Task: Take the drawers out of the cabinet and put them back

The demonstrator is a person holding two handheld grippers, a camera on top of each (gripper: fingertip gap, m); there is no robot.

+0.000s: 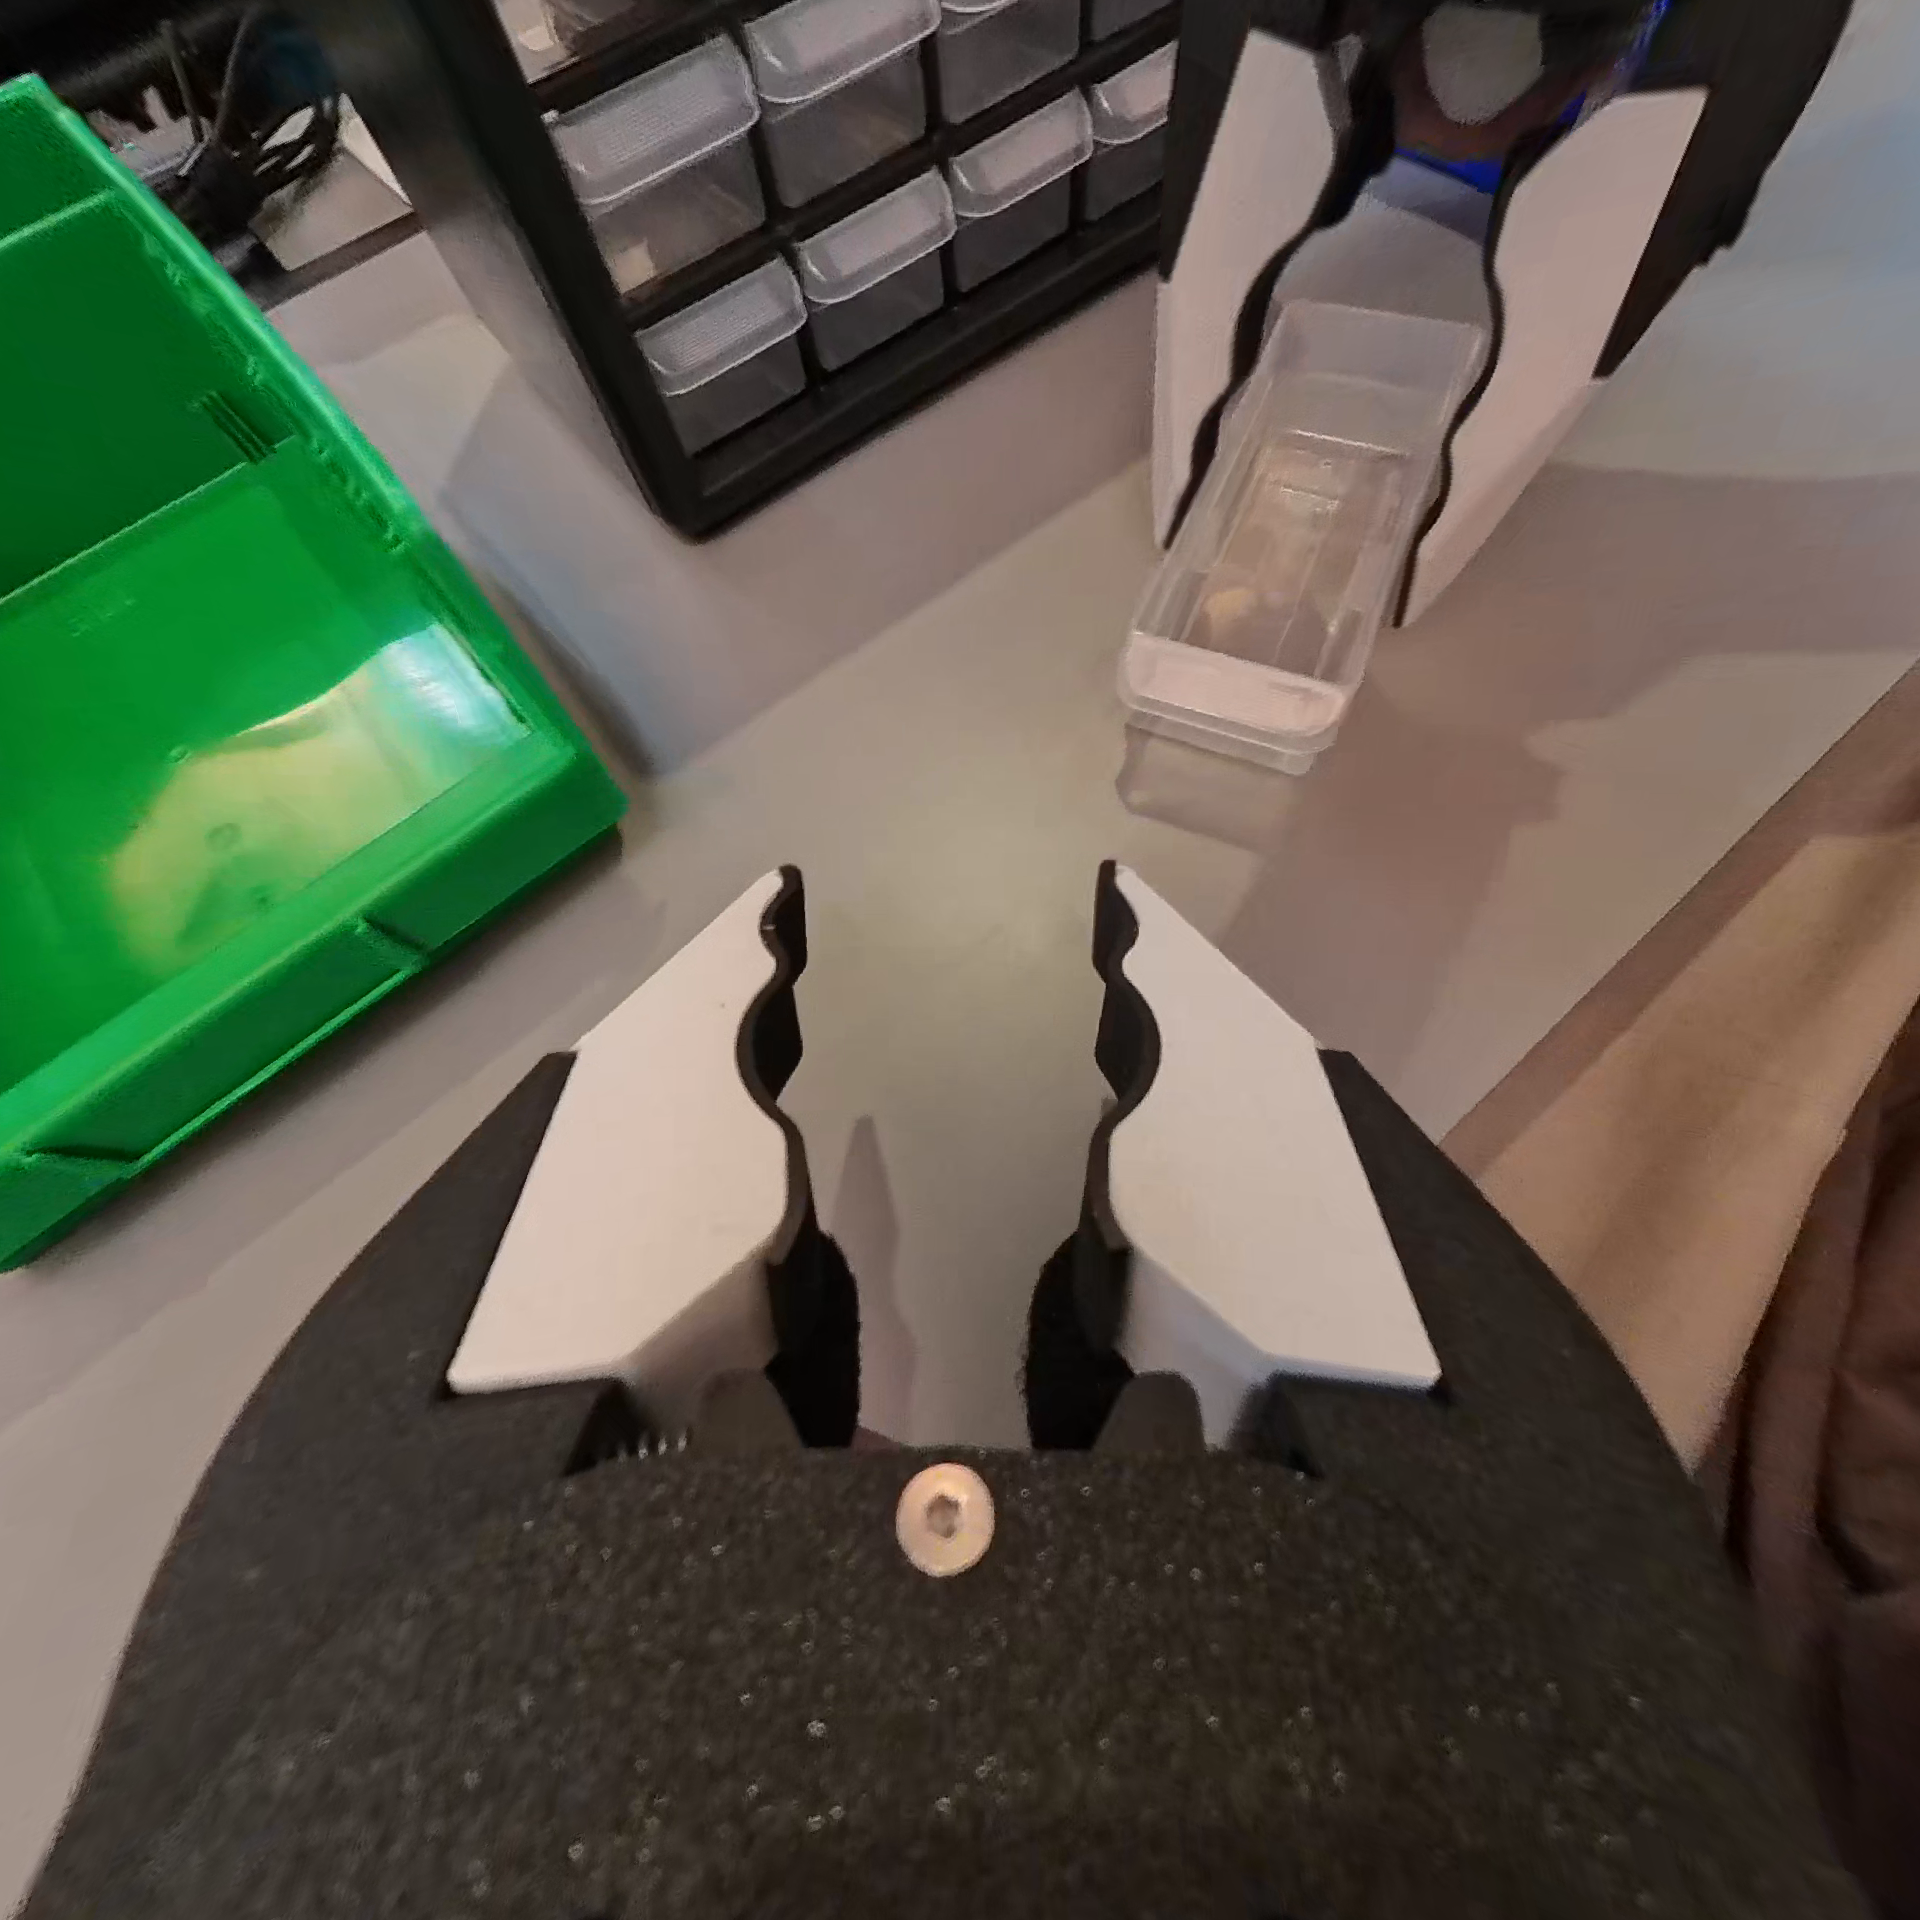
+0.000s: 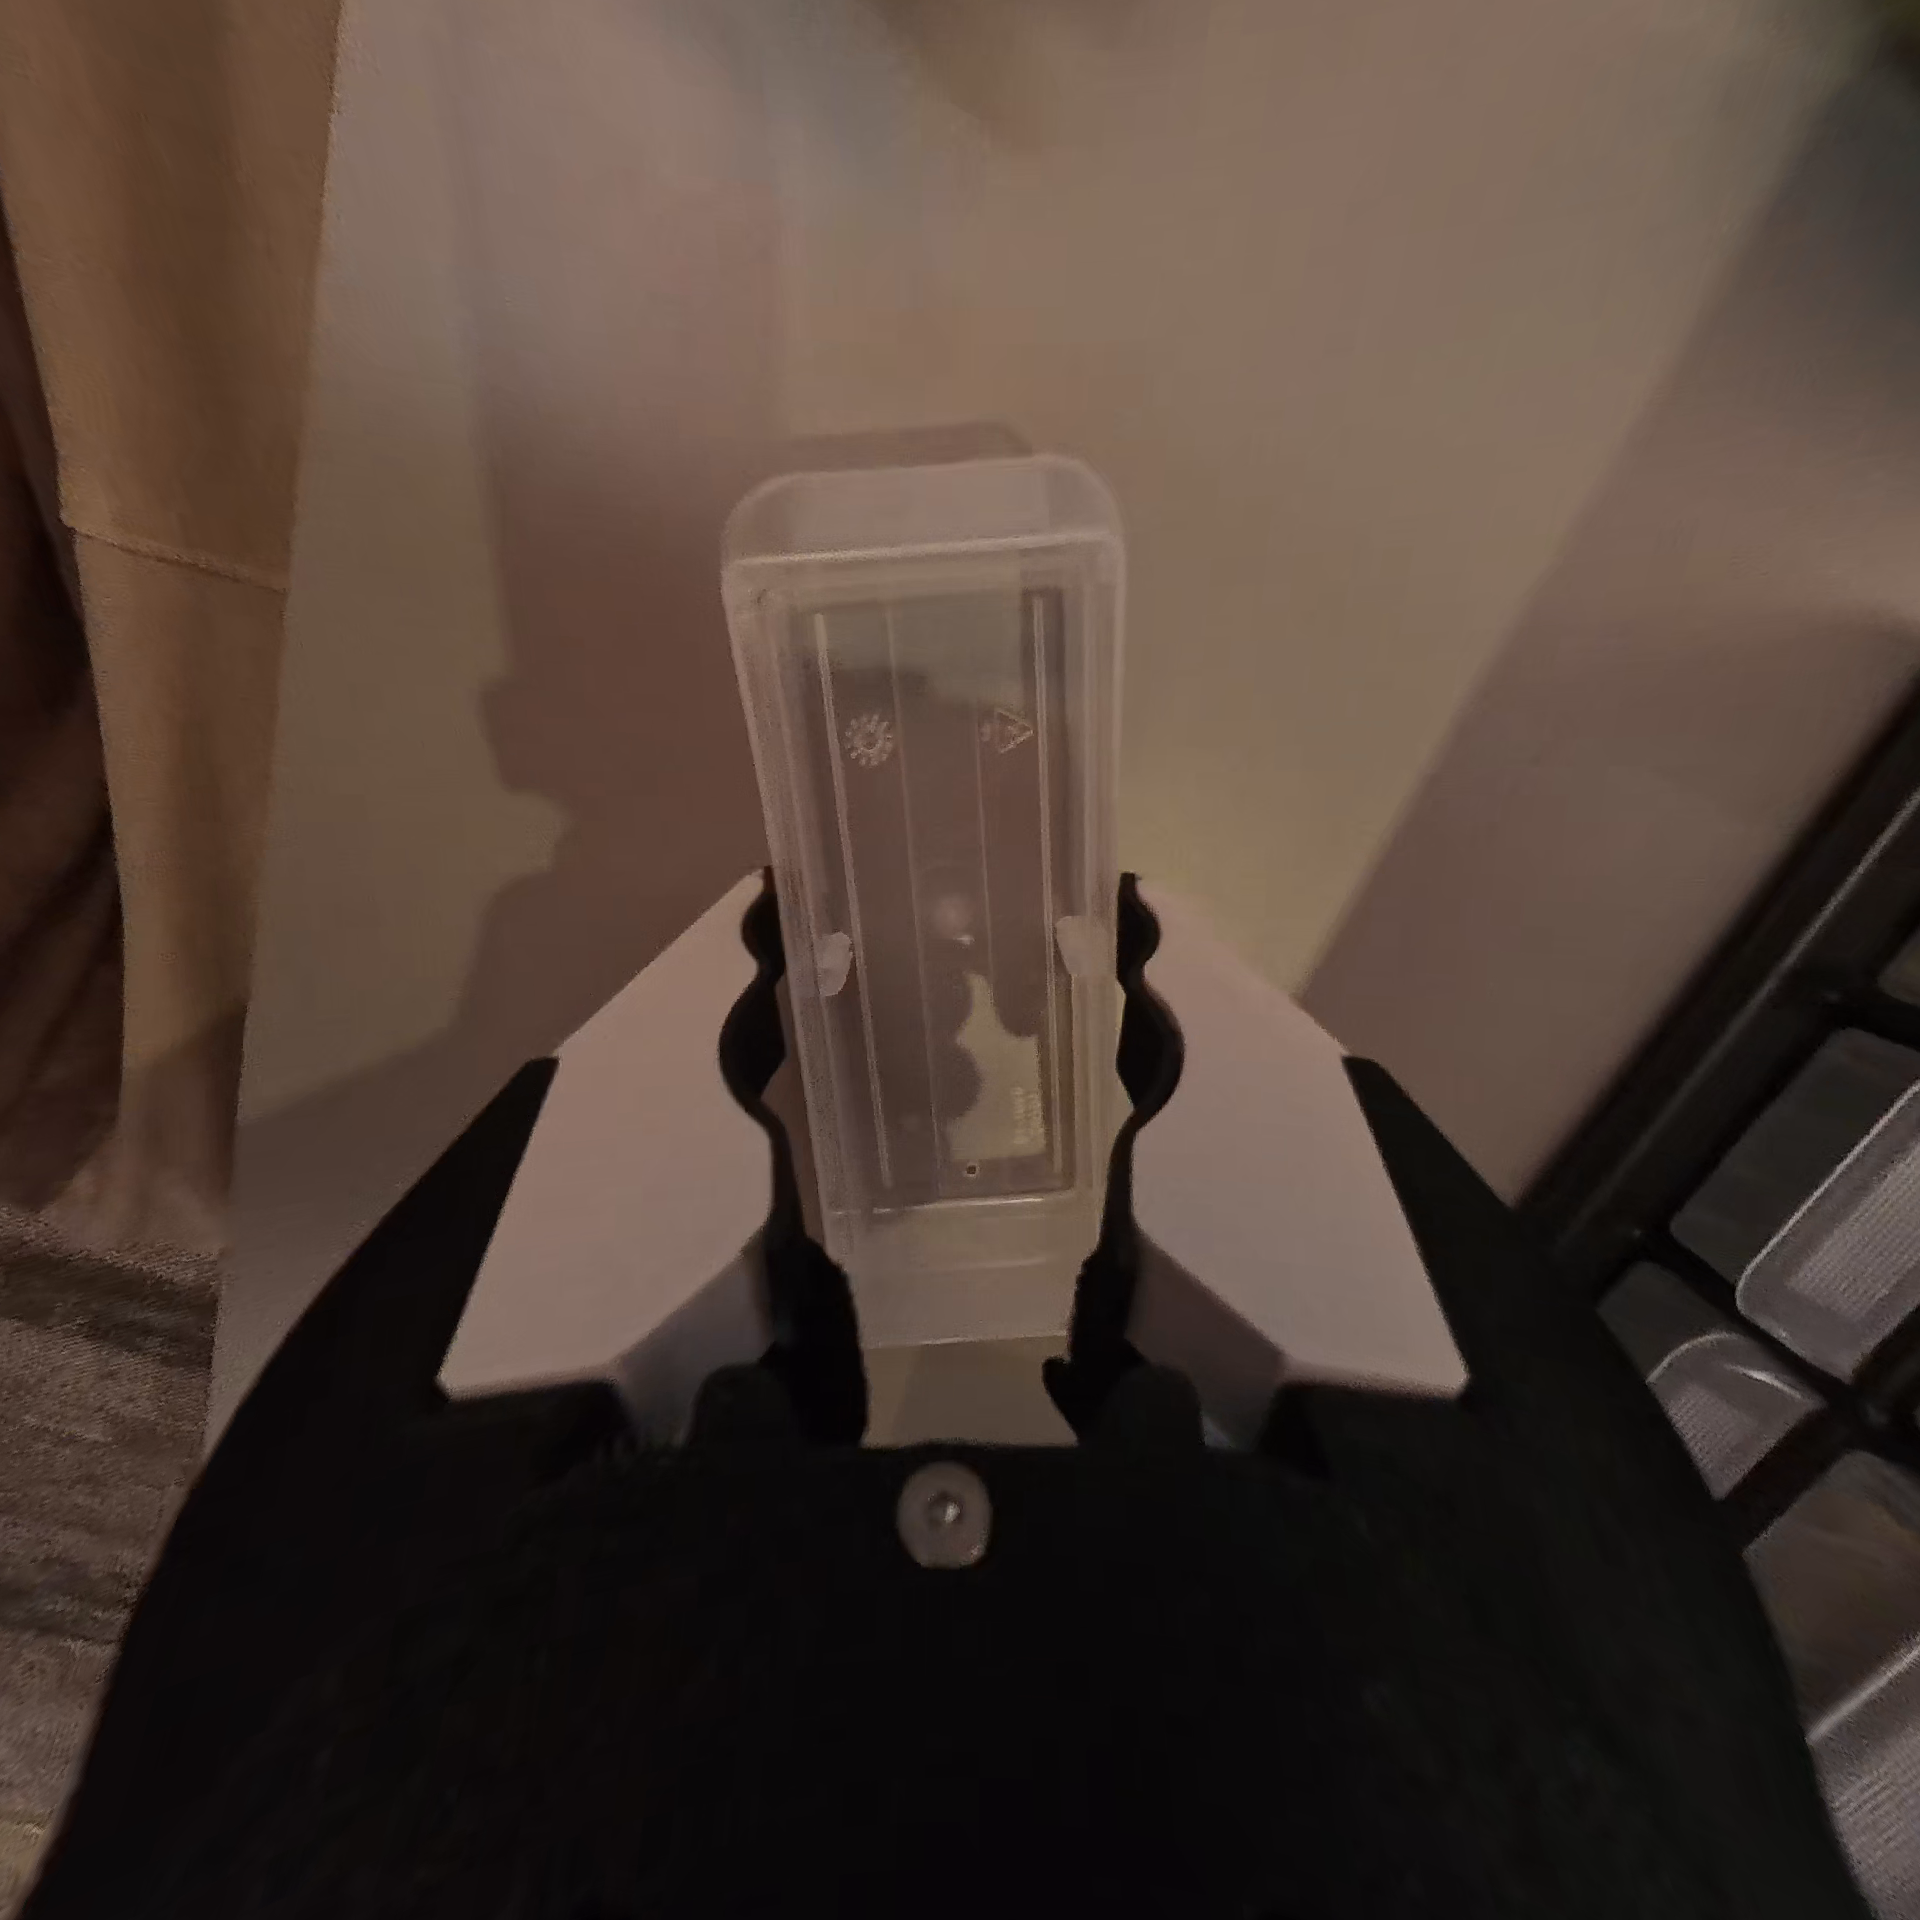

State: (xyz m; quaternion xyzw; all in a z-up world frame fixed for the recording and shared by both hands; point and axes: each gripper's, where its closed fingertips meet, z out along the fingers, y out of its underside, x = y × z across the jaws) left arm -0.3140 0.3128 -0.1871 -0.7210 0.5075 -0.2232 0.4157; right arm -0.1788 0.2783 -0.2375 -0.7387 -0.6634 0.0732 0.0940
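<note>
A black cabinet (image 1: 686, 343) with several clear drawers stands at the back of the grey table (image 1: 883, 686); its corner also shows in the right wrist view (image 2: 1621, 1132). One clear drawer (image 1: 1236, 675) is out of the cabinet, low over the table to the cabinet's right, with small parts inside. My right gripper (image 1: 1285, 582) holds it by its two long sides. In the right wrist view the right gripper (image 2: 948, 883) is shut on the drawer (image 2: 935, 727), which points away from me. My left gripper (image 1: 951, 883) is open and empty above the table, in front of the cabinet.
A large green bin (image 1: 208, 727) sits on the table at the left, close to the cabinet. The table's front edge (image 1: 1662, 904) runs along the right. Tan and brown clothing of a person (image 1: 1766, 1195) is beyond that edge, and shows at the left in the right wrist view (image 2: 156, 416).
</note>
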